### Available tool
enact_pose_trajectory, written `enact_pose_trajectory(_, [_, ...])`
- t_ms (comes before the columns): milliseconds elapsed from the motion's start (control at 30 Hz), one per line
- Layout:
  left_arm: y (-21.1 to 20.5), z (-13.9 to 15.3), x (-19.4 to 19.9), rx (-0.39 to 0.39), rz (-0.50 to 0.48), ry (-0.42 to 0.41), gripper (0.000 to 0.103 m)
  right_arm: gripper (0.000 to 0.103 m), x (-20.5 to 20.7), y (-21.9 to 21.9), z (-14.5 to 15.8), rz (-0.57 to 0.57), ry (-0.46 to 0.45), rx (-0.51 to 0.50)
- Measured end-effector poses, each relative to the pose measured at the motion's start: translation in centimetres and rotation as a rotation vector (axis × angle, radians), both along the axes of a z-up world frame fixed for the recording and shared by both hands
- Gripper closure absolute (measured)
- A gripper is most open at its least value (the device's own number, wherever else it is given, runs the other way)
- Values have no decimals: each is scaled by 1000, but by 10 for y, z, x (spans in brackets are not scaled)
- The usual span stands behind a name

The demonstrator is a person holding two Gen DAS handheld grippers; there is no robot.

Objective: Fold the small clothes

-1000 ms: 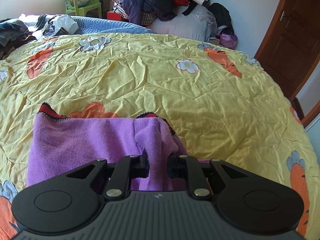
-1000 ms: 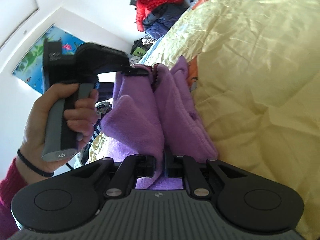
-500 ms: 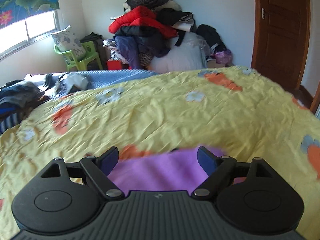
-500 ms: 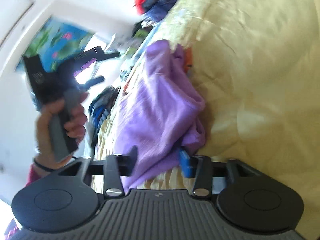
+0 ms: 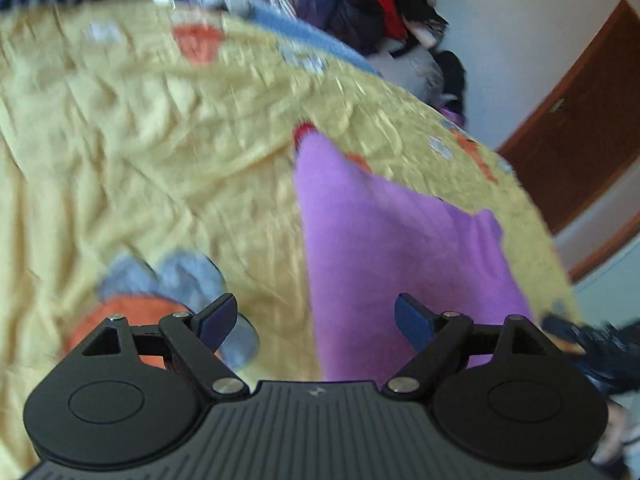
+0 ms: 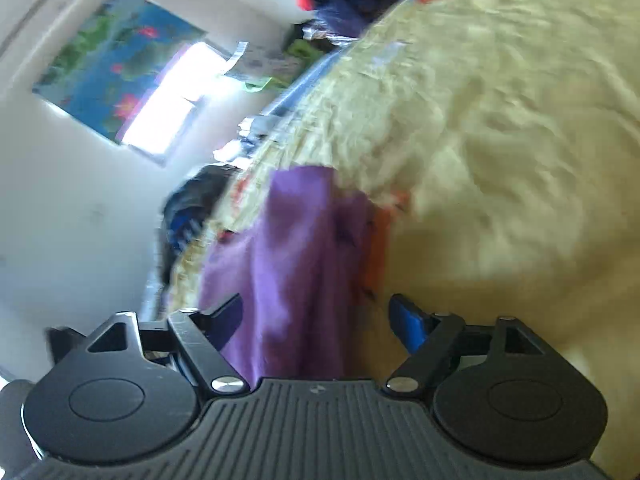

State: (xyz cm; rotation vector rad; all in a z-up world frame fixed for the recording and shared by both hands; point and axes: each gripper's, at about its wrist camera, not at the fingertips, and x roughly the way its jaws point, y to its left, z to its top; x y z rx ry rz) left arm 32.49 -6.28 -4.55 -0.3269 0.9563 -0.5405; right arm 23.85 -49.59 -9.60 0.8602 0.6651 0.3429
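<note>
While lying flat on yellow quilt (image 5: 120,128), purple garment (image 5: 384,240) released: left gripper (image 5: 316,320) spread, empty. Right gripper (image 6: 316,316) opening, pads clear. Probably between folds; next, regrasp an edge.

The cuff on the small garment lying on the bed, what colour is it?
Red, at the far tip of the purple knit garment; it shows best, though blurred, in the left wrist view.

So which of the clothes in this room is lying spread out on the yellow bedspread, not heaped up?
The purple garment, lying alone on the yellow bedspread. The red and dark clothes are heaped in a pile beyond the bed's far edge.
</note>
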Motion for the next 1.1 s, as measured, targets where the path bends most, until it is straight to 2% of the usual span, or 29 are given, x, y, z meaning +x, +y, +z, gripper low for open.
enact_pose_trajectory(133, [-16, -16, 9, -100, -107, 54, 16, 21, 37, 5, -2, 104, -15, 52])
enact_pose_trajectory(200, [-26, -19, 10, -117, -129, 28, 16, 21, 53, 14, -1, 156, -32, 39])
enact_pose_trajectory(300, [-37, -21, 14, -120, -111, -14, 17, 21, 72, 23, 4, 224, -33, -7])
enact_pose_trajectory(333, [-39, -22, 16, -118, -105, -21, 20, 21, 76, 26, 6, 235, -31, -22])
enact_pose_trajectory(367, [-42, -22, 17, -105, -91, -33, 34, 24, 78, 27, 8, 243, -28, -29])
enact_pose_trajectory(467, [-43, -19, 22, -69, -61, -45, 64, 76, 81, 25, 7, 221, 12, -81])
enact_pose_trajectory(533, [-44, -13, 22, -55, -77, -73, 71, 77, 80, 19, 0, 217, 2, -26])
enact_pose_trajectory(600, [-46, -5, 17, -22, -89, -121, 74, 78, 74, 20, 0, 208, -17, -32])
enact_pose_trajectory(767, [-54, 15, 17, 17, -88, -226, 77, 80, 73, 16, 14, 157, -114, -40])
enact_pose_trajectory(867, [-60, 15, 32, 17, -75, -196, 76, 79, 84, 13, 13, 112, -90, -43])
enact_pose_trajectory(900, [-63, 12, 38, 35, -71, -161, 75, 74, 89, 15, 10, 108, -56, -67])
enact_pose_trajectory(933, [-65, 7, 43, 53, -58, -127, 68, 70, 92, 15, 8, 98, -22, -93])
enact_pose_trajectory(967, [-65, 5, 45, 64, -48, -109, 64, 60, 95, 16, 6, 79, -5, -101])
enact_pose_trajectory(1000, [-63, 4, 44, 72, -38, -105, 62, 56, 93, 14, 6, 62, -3, -92])
enact_pose_trajectory(1033, [-61, 6, 41, 88, -22, -111, 53, 53, 89, 13, 9, 40, -1, -83])
enact_pose_trajectory(1100, [-56, 15, 30, 131, 19, -154, 38, 40, 76, 10, 21, -19, -19, -102])
